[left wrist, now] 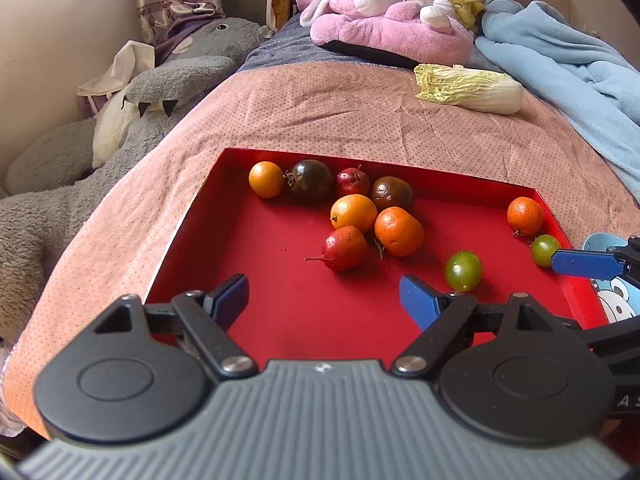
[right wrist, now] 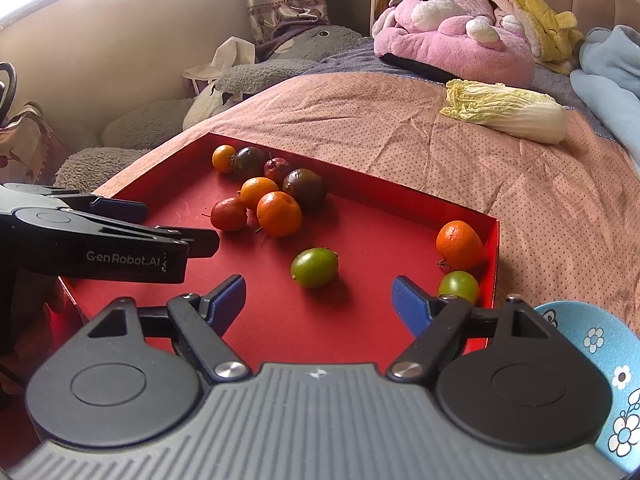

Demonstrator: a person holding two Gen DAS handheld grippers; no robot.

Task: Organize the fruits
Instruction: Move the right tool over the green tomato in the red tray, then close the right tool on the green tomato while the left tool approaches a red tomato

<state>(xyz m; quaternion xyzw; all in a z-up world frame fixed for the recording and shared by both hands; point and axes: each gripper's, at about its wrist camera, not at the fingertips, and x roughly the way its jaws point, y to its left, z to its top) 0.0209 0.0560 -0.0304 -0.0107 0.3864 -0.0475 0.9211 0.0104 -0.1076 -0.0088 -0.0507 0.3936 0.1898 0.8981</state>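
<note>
My left gripper (left wrist: 324, 294) hung over the near part of the red tray (left wrist: 256, 280), its blue pads spread wide with nothing but bare tray floor between them. My right gripper (right wrist: 318, 294) was spread too and held nothing; a green fruit (right wrist: 314, 267) lay just beyond its gap, slightly left of centre in the right wrist view, untouched.

A second green fruit (right wrist: 459, 286) sat in the tray's right corner, just behind my right pad, touching an orange (right wrist: 459, 246) above it. In the left wrist view, one blue finger of my right gripper reached in from the right edge, beside that corner green fruit (left wrist: 545, 249).

The rest of the fruit clustered toward the upper middle of the tray: two oranges (left wrist: 399, 231) together, two red fruits (left wrist: 344, 248), two dark ones (left wrist: 312, 181), and another orange (left wrist: 266, 179) near the far left corner.

A blue flowered plate (right wrist: 612, 344) lay at the lower right, just outside the tray. A cabbage (right wrist: 506, 111) rested on the pink cover (right wrist: 400, 140) at upper right, well apart from the tray.
</note>
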